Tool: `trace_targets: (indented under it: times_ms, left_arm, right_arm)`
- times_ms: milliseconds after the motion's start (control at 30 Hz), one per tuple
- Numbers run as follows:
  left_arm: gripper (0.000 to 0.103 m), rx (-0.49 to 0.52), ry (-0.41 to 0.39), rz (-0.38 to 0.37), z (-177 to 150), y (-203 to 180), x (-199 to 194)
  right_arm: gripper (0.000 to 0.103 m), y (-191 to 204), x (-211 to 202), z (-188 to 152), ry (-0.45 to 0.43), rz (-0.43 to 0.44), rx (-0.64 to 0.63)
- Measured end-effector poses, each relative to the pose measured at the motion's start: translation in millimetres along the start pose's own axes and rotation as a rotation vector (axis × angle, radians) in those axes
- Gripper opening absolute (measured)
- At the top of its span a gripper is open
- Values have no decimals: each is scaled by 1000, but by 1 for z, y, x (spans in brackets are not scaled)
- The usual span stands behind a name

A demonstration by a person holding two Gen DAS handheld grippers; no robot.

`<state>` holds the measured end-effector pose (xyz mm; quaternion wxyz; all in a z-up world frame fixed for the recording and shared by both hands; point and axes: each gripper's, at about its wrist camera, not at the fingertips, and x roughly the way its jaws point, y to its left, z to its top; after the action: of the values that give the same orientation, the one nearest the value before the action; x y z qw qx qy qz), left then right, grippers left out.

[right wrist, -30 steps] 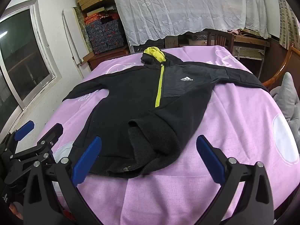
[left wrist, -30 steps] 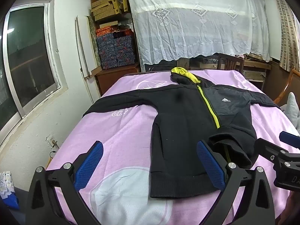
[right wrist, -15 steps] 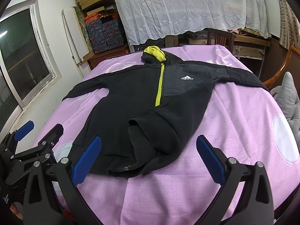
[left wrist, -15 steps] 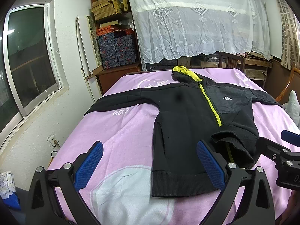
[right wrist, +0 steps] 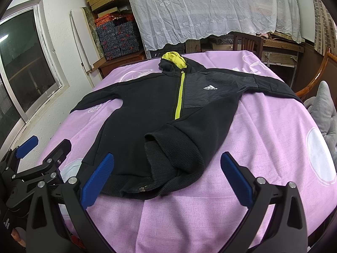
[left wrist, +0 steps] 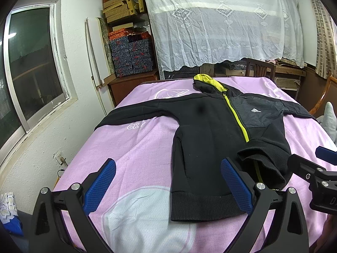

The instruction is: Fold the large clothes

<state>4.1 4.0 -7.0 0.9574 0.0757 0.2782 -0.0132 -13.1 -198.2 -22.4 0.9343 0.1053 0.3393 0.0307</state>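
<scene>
Hoodie (right wrist: 147, 109) lies face up, centre of frame, on pink bed cover (right wrist: 263, 130), sleeves spread; hem corner (right wrist: 174, 154) at lower centre flipped back over zip. Step judged: approach, no fold begun. Left gripper (left wrist: 168, 187) and right gripper (right wrist: 166, 179) both jaws wide, holding nothing, low in frame near hem. Next move likely: flatten flipped corner, then grasp sleeve. Sleeve cuffs run off bed edge, hidden; bed's near edge cut off
</scene>
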Motion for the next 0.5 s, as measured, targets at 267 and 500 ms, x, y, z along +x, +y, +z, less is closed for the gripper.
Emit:
trace_targets:
  times_ms: [267,500]
  left_arm:
    - [100,0,0,1,0,0,0]
    - [100,2,1,1,-1,0,1]
  right_arm:
    - [99,1,0,0,1,-1,0]
    - [99,1,-1,0,1,-1,0]
